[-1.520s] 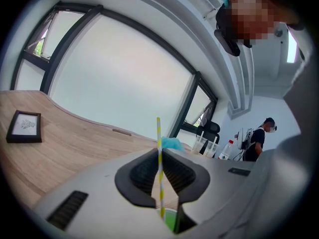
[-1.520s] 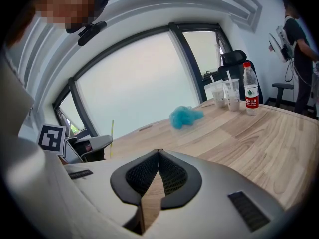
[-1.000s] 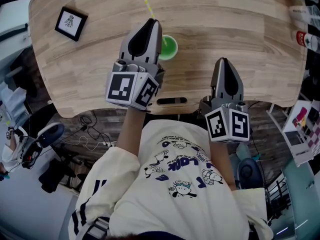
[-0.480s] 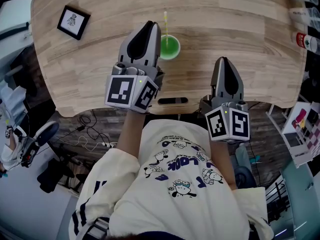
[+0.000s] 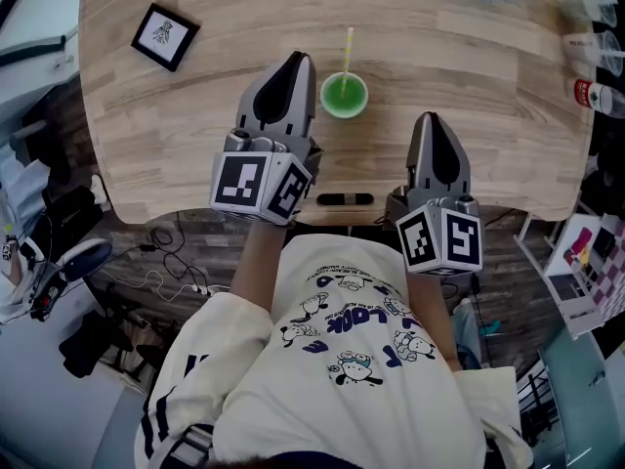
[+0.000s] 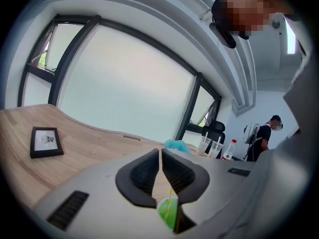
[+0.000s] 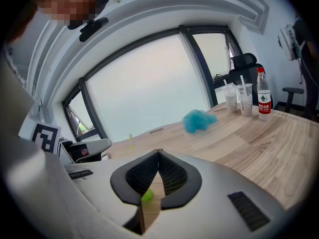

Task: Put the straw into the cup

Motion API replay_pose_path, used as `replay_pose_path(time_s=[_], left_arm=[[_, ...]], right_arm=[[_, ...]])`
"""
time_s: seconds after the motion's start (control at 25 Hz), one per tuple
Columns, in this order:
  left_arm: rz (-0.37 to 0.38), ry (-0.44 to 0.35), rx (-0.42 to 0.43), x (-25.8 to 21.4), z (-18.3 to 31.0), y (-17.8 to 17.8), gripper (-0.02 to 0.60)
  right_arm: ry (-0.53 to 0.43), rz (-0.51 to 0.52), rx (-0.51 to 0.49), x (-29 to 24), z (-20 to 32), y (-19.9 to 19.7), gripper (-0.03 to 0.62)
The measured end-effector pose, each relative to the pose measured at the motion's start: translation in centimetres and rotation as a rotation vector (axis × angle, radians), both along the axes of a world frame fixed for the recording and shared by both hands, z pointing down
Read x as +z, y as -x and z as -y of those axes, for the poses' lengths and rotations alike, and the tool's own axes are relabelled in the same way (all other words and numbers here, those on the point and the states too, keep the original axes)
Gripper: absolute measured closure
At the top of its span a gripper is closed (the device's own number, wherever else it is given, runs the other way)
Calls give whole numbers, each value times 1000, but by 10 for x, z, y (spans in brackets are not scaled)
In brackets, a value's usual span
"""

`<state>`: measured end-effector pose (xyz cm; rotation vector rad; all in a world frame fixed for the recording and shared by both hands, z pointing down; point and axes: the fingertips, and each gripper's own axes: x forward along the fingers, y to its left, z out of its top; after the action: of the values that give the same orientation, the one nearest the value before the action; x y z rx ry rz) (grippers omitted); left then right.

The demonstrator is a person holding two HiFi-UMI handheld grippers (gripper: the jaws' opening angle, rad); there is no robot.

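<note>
So the straw (image 5: pixel 348 52) is already standing in the green cup (image 5: pixel 344 96). Its lower end is down inside and the rest sticks up nearly upright, tipped a bit toward the far edge of the table (image 5: pixel 469 57). The cup sits about mid-table and holds nothing else I can see besides that straw. The left gripper (image 5: pixel 298 59) is the closer one, with the cup just beside it on its right, not touching. The right gripper (image 5: pixel 427 117) hangs back by the near edge, with the cup ahead and off to its left. Both have their jaws pressed together on nothing; the cup only shows through the gap behind them. Looks to me like the job is basically done, so pulling away without bumping the cup is what matters.
</note>
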<state>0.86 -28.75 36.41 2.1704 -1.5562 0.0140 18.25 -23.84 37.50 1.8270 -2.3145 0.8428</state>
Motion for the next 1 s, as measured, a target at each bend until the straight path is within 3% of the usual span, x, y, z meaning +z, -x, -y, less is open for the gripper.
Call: replay_pose_path(time_s=[0.36, 1.0], left_arm=[[23, -24, -53, -16, -14, 28, 554], [97, 32, -110, -15, -48, 59, 554]], right_arm=[[-51, -11, -65, -19, 0, 33, 599], [-88, -48, -147, -31, -6, 80, 599]])
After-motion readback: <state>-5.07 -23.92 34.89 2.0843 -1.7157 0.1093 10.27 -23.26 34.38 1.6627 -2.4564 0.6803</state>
